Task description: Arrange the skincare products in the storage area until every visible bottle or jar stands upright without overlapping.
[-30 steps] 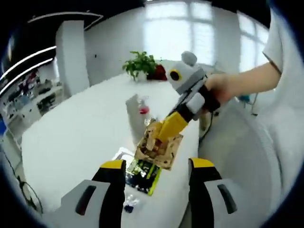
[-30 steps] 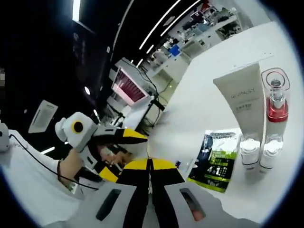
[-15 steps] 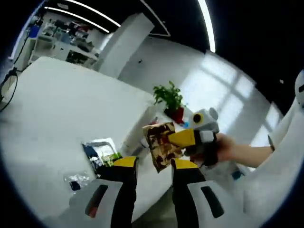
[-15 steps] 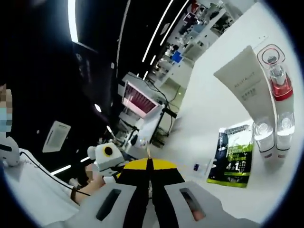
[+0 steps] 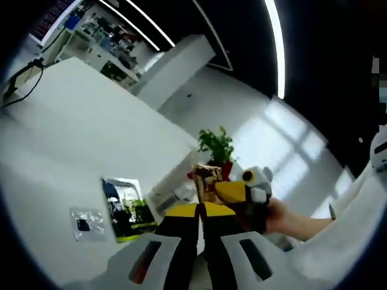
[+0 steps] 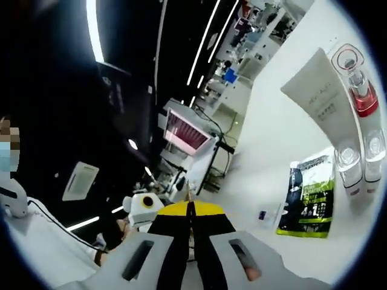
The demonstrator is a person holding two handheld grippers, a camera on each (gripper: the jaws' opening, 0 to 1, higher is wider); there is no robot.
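Skincare products stand on the white table at three o'clock in the right gripper view: a white tube, a red-banded pump bottle and two small clear-capped bottles, with a green-and-black sachet lying flat just below them. The right gripper has its yellow-tipped jaws pressed together on the thin edge of a brown patterned packet, which the left gripper view shows at centre. The left gripper has its jaws closed against each other at six o'clock, just under that packet, though whether they pinch it cannot be told.
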